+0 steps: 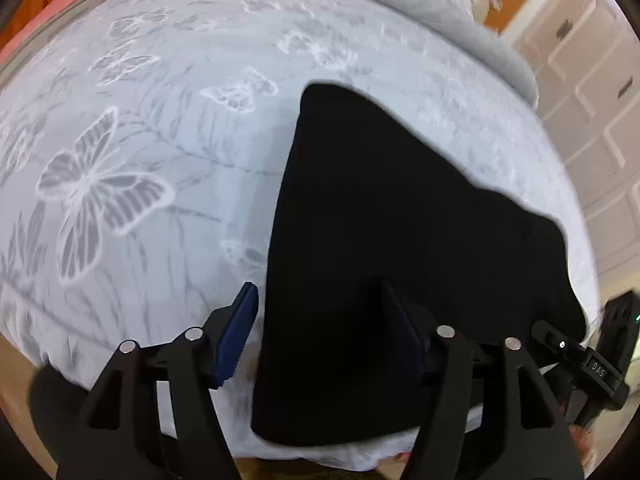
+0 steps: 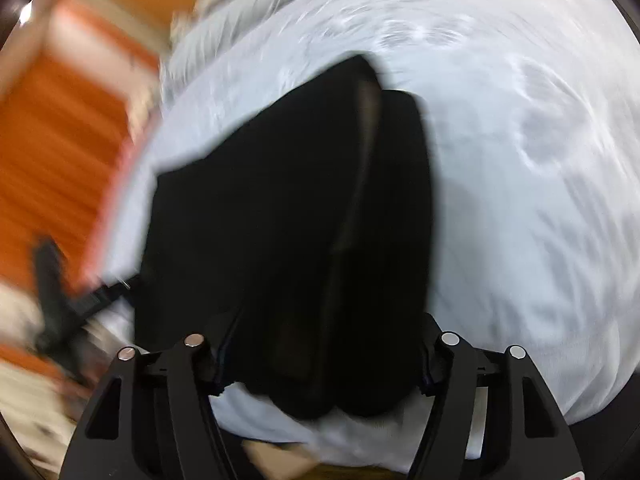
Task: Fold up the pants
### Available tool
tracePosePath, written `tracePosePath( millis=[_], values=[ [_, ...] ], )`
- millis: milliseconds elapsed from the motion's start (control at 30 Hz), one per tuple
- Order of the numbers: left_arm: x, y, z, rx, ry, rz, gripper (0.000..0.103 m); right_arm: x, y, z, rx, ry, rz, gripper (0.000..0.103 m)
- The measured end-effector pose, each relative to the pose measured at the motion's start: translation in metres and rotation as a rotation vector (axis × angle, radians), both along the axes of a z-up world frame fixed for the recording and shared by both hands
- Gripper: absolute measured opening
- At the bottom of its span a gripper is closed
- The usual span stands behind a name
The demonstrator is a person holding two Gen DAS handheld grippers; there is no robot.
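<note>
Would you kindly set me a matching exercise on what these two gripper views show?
Things:
1. pants
2. bedsheet
3. left gripper
4. cupboard doors

Descriptions:
A. white panels, behind the bed
B. black, lying on the bed
C. open, blue pads
D. pale, butterfly print

Pairs: 1-B, 2-D, 3-C, 4-A

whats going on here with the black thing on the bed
A person is folding black pants on a bed covered by a pale butterfly-print bedspread, working with a handheld gripper in each hand. The pants lie in a partly folded heap near the bed's edge. The left gripper is open over one end, and the right gripper is open, straddling the other end. Neither is clamped on the fabric.
</note>
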State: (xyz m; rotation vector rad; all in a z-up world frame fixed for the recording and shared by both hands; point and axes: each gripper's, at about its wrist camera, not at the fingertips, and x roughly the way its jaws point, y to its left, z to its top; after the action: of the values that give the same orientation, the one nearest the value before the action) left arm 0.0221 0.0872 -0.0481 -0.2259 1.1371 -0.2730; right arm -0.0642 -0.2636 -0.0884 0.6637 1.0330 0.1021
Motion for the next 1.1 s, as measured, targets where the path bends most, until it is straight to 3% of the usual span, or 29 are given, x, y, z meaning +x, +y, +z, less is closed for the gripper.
tracePosePath(
  millis=[67,100,200,267,367,400,433,567,600,667,733,767,833,967,1100],
  values=[
    [-0.009,0.004,0.02,-0.016,-0.07,0.033,0.084,-0.009,-0.007,0.024,-0.087,-0.043,-0.018,0.068],
    [-0.014,0.0,0.031,0.014,-0.131,0.052,0.093,-0.012,-0.01,0.038,-0.126,-0.071,-0.009,0.068],
    [-0.025,-0.029,0.049,0.147,-0.244,0.016,0.096,0.013,-0.004,0.059,-0.191,-0.129,0.039,0.068],
    [-0.025,-0.047,0.046,0.201,-0.24,-0.032,0.096,0.038,0.002,0.055,-0.223,-0.122,0.071,0.071],
    [-0.023,-0.061,0.036,0.243,-0.224,-0.066,0.096,0.077,0.006,0.026,-0.261,-0.032,0.083,0.071],
    [-0.024,-0.063,0.034,0.256,-0.222,-0.068,0.096,0.084,0.01,0.018,-0.266,-0.025,0.092,0.062],
    [-0.021,-0.065,0.029,0.276,-0.209,-0.065,0.096,0.084,0.016,0.018,-0.277,-0.031,0.103,0.04],
    [-0.017,-0.061,0.018,0.298,-0.175,-0.065,0.096,0.064,0.033,0.072,-0.321,-0.205,0.114,0.022],
    [-0.016,-0.06,0.015,0.305,-0.172,-0.059,0.096,0.057,0.029,0.085,-0.343,-0.235,0.098,0.008],
    [-0.015,-0.059,0.012,0.309,-0.162,-0.052,0.096,0.055,0.015,0.078,-0.355,-0.206,0.064,0.008],
    [-0.014,-0.058,0.008,0.3,-0.149,-0.047,0.096,0.07,0.002,0.029,-0.401,-0.052,0.065,0.019],
    [-0.013,-0.058,0.006,0.299,-0.143,-0.044,0.096,0.071,-0.004,0.011,-0.375,-0.006,0.064,0.021],
    [-0.013,-0.058,0.003,0.312,-0.133,-0.046,0.096,0.053,-0.01,0.018,-0.298,-0.056,0.009,0.021],
    [-0.014,-0.059,0.001,0.336,-0.133,-0.049,0.096,0.031,0.014,0.068,-0.371,-0.192,0.022,0.022],
    [-0.016,-0.061,0.001,0.338,-0.133,-0.05,0.096,0.021,0.043,0.064,-0.38,-0.168,0.135,0.022]
  ],
)
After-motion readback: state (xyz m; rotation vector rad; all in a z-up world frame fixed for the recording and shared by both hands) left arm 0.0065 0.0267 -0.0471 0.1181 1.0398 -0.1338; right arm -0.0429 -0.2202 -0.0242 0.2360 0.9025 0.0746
